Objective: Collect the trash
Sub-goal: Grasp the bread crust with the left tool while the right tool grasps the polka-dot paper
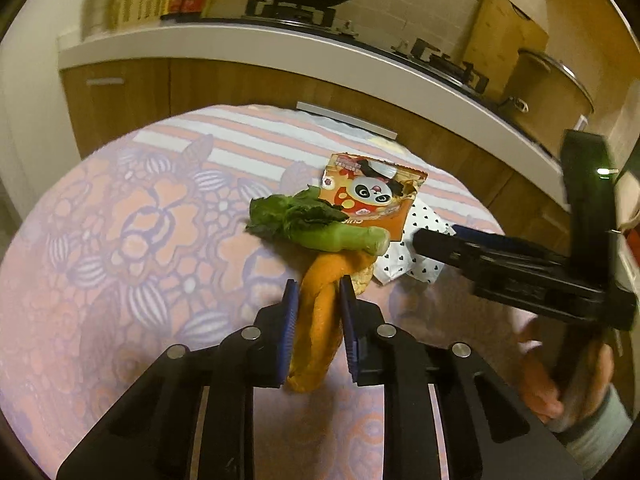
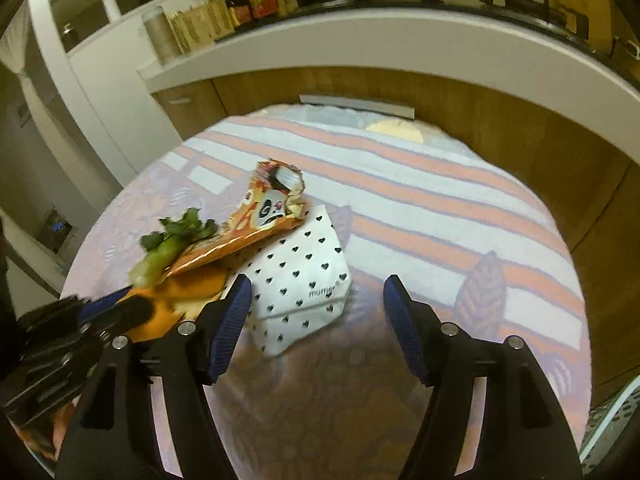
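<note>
The left tongs are clamped on a long curled strip of orange peel, blue ribbed pads pressed to either side of it. The right tongs stand wide apart with nothing gripped; their left pad sits just beside a white paper packet printed with small black hearts, which lies partly between the jaws.

Location: all refuse lies in one heap near the middle of a tabletop covered by a pink and lilac floral, striped cloth. A limp green leafy vegetable stalk rests across the far end of the peel. A torn orange foil snack wrapper with a panda print leans behind it, overlapping the packet.

Handling, as judged: the peel is light, soft and pliant, waxy outside and pithy inside; a mid-length hold suits it, though the stalk on top may drag along. The packet appears thin and crushable; its raised folded edge is best taken. The foil wrapper looks slick and springy; pinch the torn mouth. The stalk is firm at its pale base, fragile at the leaves.
</note>
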### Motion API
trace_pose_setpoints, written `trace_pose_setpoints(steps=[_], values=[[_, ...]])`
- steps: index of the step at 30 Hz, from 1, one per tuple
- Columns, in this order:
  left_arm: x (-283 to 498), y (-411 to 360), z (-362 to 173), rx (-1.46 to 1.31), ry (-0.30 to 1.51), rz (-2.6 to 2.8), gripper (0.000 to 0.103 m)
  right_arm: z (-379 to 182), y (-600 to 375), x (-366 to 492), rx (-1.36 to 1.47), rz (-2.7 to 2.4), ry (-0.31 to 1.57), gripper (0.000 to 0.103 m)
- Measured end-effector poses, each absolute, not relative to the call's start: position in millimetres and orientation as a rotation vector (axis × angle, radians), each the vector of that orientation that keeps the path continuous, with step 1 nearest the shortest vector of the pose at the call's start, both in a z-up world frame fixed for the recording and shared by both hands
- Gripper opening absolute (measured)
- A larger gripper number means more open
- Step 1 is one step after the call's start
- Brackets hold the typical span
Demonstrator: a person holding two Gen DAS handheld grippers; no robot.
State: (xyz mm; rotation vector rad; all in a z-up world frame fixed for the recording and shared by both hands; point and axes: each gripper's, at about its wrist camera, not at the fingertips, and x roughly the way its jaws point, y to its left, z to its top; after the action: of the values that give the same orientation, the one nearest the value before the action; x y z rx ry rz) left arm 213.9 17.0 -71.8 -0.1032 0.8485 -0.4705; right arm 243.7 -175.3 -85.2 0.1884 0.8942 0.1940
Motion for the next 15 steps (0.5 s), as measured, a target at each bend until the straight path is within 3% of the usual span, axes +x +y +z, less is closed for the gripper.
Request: trace_pose_setpoints(steps=[5, 7, 9, 11, 15], values=[[212.6, 19.4, -72.5, -0.122, 0.853, -0.474, 0.018, -86.9, -168.8, 255.5, 0.187, 0.214, 0.915, 0.063], [210.4, 20.1, -71.8, -0.137, 0.854, -0.479, 0.017, -85.7, -164.0, 252.0, 0.168, 0.24, 0.917, 0.031], [206.2, 21.3, -70.2, -0.152, 0.851, -0.483, 0.017, -83.6, -163.9, 247.3, 0.158, 0.241, 0.903, 0.015], [201.8, 22.0, -68.4, -0.172, 0.853, -0.489, 0.016, -79.8, -167.9, 239.1, 0.175, 0.251, 0.884, 0.009], [189.0, 20.4, -63.3, -0.204, 0.849, -0.513, 0.016, -65.5, -174.4, 213.8, 0.161, 0.232, 0.826, 0.006]])
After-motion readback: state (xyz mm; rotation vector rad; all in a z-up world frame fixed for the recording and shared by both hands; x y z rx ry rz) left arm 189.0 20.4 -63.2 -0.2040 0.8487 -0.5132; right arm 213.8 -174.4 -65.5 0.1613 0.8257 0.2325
